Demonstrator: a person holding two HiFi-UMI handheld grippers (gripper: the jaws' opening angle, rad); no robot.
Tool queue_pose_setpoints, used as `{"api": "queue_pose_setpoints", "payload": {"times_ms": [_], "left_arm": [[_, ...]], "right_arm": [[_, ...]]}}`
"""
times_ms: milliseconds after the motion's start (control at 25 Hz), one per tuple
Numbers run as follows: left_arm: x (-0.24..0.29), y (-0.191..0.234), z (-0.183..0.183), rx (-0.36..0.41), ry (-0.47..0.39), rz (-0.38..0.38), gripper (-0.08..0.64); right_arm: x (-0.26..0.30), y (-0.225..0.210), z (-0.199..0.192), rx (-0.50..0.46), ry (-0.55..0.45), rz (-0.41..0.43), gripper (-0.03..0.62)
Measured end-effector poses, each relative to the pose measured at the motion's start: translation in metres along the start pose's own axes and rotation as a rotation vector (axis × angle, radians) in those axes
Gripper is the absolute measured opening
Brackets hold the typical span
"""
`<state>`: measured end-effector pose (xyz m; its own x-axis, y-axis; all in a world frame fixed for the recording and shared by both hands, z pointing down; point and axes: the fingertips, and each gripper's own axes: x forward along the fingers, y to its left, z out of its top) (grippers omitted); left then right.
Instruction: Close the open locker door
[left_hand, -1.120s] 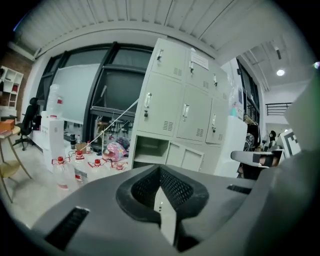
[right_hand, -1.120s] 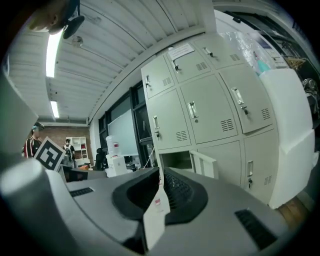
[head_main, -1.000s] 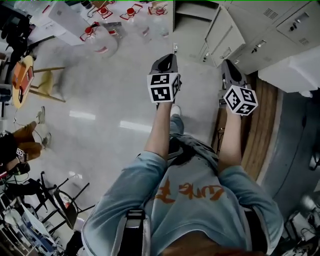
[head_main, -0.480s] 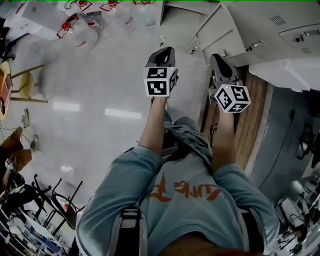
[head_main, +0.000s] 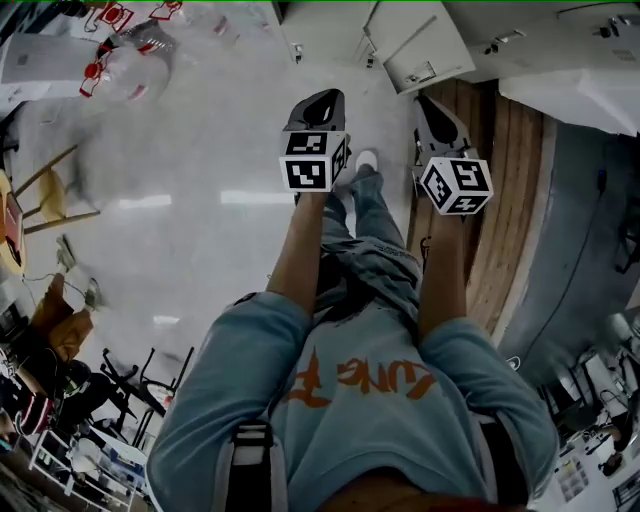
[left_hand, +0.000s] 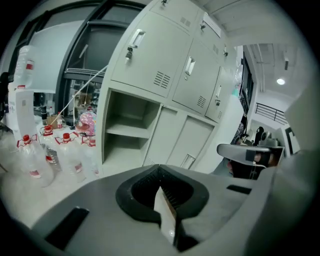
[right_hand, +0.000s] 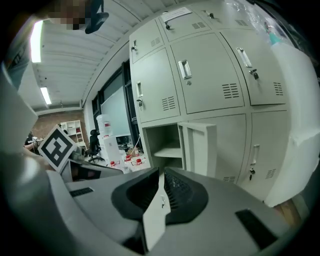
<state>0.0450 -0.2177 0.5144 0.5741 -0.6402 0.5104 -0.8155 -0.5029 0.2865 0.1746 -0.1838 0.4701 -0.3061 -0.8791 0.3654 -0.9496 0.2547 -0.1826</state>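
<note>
Several bottles nr open locker

The camera on my left gripper looks along its jaws at the lockers from their left, and the one on my right gripper from their right. Both show the open compartment. My head camera looks steeply down, with the lockers at its top edge.
</note>
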Motion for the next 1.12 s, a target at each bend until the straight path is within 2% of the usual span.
{"api": "queue_pose_setpoints", "payload": {"times_ms": [160,320,400,680,840,920,1120], "left_arm": [[0.024,-0.016,-0.011,0.027,0.044,-0.006,0.021],[0.048,-0.021,-0.015,0.044,0.034,0.082,0.021],[0.059,-0.032,-0.02,0.049,0.04,0.092,0.021],[0.093,-0.063,-0.031,0.064,0.09,0.083,0.021],[0.1,-0.065,-0.037,0.064,0.118,0.094,0.021],[0.102,-0.066,-0.042,0.076,0.142,0.105,0.021],[0.108,-0.075,-0.052,0.114,0.187,0.104,0.021]], "right_arm": [[0.006,-0.033,-0.016,0.028,0.017,-0.022,0.048],[0.02,-0.063,-0.029,0.039,0.018,-0.03,0.048],[0.021,-0.075,-0.036,0.037,0.027,-0.023,0.048],[0.031,-0.104,-0.059,0.005,0.071,0.069,0.048],[0.047,-0.114,-0.08,-0.086,0.145,0.081,0.051],[0.057,-0.118,-0.092,-0.12,0.187,0.1,0.067],[0.071,-0.12,-0.111,-0.173,0.228,0.219,0.126]]}}
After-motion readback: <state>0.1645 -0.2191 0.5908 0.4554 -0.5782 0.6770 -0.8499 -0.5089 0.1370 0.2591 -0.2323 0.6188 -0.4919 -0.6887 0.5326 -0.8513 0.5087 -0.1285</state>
